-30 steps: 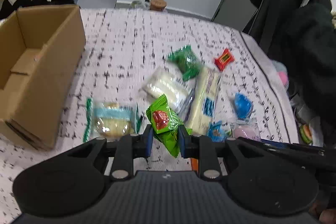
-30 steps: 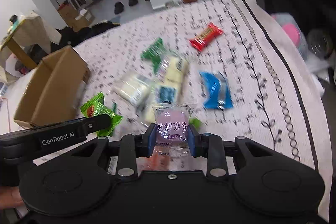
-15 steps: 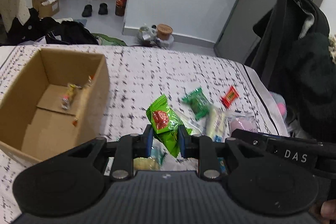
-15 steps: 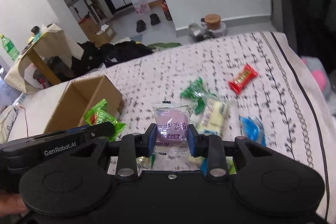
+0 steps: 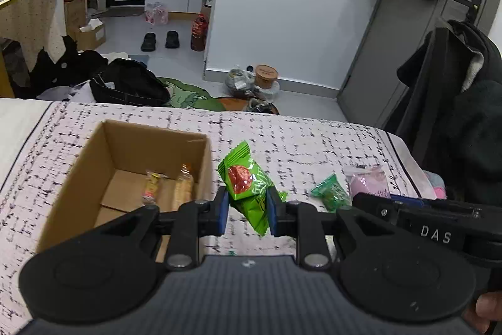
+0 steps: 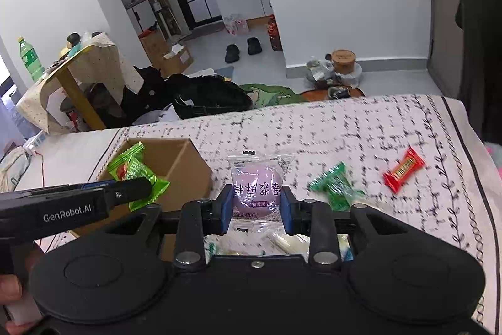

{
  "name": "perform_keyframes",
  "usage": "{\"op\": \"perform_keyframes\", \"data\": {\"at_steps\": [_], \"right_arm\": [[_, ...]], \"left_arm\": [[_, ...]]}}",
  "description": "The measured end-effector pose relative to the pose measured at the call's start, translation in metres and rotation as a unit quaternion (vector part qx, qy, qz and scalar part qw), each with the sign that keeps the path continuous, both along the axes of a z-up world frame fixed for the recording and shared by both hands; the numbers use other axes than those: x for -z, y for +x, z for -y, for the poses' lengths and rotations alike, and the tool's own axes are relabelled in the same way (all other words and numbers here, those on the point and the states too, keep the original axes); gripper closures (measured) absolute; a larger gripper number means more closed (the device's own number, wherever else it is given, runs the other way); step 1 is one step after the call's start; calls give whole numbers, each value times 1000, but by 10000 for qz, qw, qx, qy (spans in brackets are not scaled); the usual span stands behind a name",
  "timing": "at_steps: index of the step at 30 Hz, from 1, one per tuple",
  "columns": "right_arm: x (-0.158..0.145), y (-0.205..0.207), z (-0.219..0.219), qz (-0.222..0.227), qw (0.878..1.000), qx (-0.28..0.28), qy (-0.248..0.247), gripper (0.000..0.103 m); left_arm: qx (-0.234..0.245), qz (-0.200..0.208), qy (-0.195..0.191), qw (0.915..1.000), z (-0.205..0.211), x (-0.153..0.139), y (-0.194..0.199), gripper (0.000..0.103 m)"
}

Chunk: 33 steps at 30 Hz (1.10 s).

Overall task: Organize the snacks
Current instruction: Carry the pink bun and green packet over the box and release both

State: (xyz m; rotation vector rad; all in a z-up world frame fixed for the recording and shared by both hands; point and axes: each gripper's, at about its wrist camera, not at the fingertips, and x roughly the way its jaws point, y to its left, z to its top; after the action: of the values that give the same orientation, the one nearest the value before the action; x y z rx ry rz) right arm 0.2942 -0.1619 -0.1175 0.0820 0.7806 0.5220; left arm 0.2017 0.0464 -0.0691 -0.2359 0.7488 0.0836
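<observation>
My left gripper [image 5: 246, 209] is shut on a green snack packet [image 5: 248, 184] with a red picture, held in the air just right of an open cardboard box [image 5: 94, 178]. Two wrapped snacks [image 5: 175, 184] lie on the box floor. In the right wrist view the right gripper [image 6: 257, 206] is shut on a clear packet with a purple bun [image 6: 259, 187], held above the patterned bedspread [image 6: 360, 127]. From that view the left gripper [image 6: 135, 187] with its green packet [image 6: 135, 175] hangs over the box [image 6: 185, 171]. The right gripper's arm [image 5: 423, 228] crosses the left wrist view at the right.
A darker green candy [image 6: 335, 184] and a red wrapped bar [image 6: 403, 170] lie on the bedspread to the right. More pale packets [image 6: 282, 240] lie under the right gripper. Beyond the bed's far edge are a black bag [image 5: 128, 83], shoes and a jar on the floor.
Both grippers rose and tilted up with their packets. The box, at the far left a second ago, now sits just left of the left gripper with its inside in view.
</observation>
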Motion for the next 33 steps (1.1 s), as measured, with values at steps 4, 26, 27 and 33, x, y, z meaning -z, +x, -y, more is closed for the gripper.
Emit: {"op": "perform_keyframes", "data": {"at_steps": [4, 26, 27, 33], "right_arm": [[-4, 3, -15, 79, 9999, -89, 45, 73], [-9, 16, -113, 22, 9948, -1007, 175, 73], [-8, 17, -116, 0, 9945, -1037, 169, 73], [-4, 21, -134, -92, 9933, -1142, 130, 73]], "left_arm": [[-104, 23, 38, 9999, -14, -3, -1, 79], [-810, -185, 312, 9961, -98, -4, 0, 79], [-842, -203, 309, 9958, -100, -3, 0, 78], [-948, -238, 251, 9949, -119, -4, 3, 77]]}}
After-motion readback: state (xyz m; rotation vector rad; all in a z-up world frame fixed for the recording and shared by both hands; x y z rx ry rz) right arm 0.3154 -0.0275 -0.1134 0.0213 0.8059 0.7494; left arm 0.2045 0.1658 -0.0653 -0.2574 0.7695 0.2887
